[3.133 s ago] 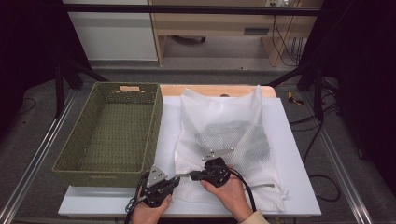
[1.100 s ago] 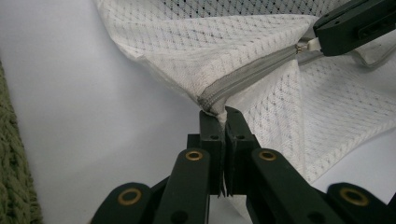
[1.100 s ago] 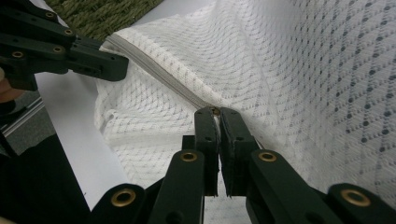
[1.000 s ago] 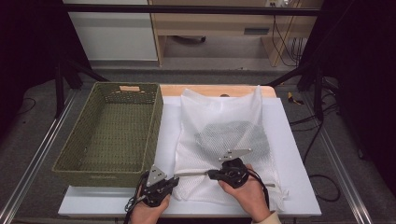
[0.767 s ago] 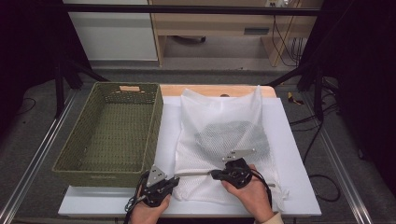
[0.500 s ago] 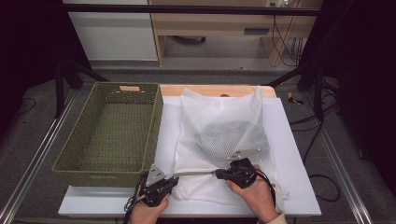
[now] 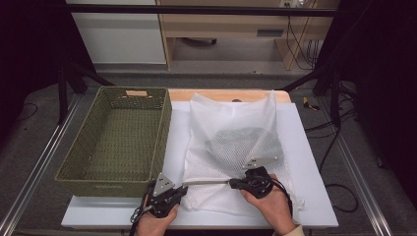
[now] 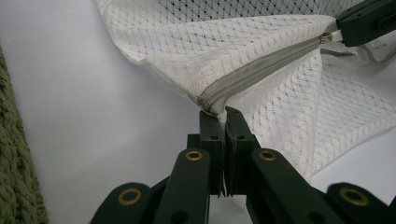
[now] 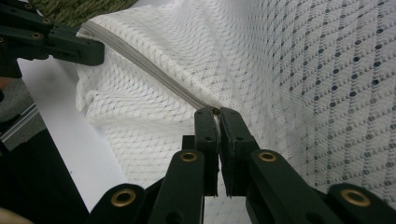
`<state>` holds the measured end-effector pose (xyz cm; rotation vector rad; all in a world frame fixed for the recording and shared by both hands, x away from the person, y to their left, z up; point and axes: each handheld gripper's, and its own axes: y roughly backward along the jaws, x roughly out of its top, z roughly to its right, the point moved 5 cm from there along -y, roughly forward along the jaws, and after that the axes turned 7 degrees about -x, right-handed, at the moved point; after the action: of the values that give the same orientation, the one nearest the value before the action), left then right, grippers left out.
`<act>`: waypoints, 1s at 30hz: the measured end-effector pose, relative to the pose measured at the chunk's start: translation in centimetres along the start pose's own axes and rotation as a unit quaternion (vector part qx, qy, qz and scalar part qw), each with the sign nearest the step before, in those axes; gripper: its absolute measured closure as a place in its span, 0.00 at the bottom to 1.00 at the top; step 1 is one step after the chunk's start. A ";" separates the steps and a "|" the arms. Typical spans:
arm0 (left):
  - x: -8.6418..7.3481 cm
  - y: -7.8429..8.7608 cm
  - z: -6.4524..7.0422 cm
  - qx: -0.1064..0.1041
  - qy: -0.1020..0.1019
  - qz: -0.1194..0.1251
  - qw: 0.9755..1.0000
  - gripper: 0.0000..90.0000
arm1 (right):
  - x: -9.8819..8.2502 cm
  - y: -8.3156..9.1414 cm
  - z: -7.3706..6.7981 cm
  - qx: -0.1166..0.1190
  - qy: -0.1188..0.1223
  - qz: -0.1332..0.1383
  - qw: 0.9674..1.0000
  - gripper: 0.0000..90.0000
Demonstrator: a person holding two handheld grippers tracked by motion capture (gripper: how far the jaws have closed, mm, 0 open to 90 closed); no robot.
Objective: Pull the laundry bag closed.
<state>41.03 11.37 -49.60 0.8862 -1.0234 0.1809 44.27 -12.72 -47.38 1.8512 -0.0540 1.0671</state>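
A white mesh laundry bag (image 7: 231,142) lies on the white table (image 7: 314,196) with a grey garment (image 7: 243,145) inside it. Along its near edge runs a grey zipper (image 7: 206,182), taut and closed between the two grippers. My left gripper (image 7: 183,186) is shut on the bag's corner at the zipper's end (image 8: 212,105). My right gripper (image 7: 232,184) is shut on the zipper pull (image 9: 215,111). In the left gripper view, the right gripper (image 8: 366,21) holds the pull (image 8: 328,38) at the upper right. The right gripper view has the left gripper (image 9: 100,51) at the upper left.
A green woven basket (image 7: 118,140) stands to the left of the bag, close to my left gripper. Beyond the table are a pale cabinet (image 7: 118,29), a wooden shelf and cables on the floor. Bare white table shows to the right of the bag.
My right gripper has slid to the right along the bag's near edge with the zipper pull, lengthening the closed zipper stretch. The left gripper has stayed where it was.
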 end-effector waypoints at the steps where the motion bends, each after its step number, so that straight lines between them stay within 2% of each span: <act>1: 0.0 0.0 0.0 0.001 -0.001 0.000 1.000 0.98 | 0.0 0.0 0.0 -0.002 0.001 -0.001 1.000 0.96; 17: 0.0 0.0 -0.2 0.001 0.003 0.003 1.000 0.98 | -0.3 0.5 0.4 0.000 0.003 0.006 1.000 0.96; 30: 0.1 0.1 -0.3 0.002 0.006 0.007 1.000 0.98 | -1.1 1.4 1.2 -0.006 -0.011 0.007 1.000 0.96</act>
<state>41.17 11.62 -49.51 0.8809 -1.0191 0.1991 43.72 -14.80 -47.31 1.8546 -0.0860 1.0532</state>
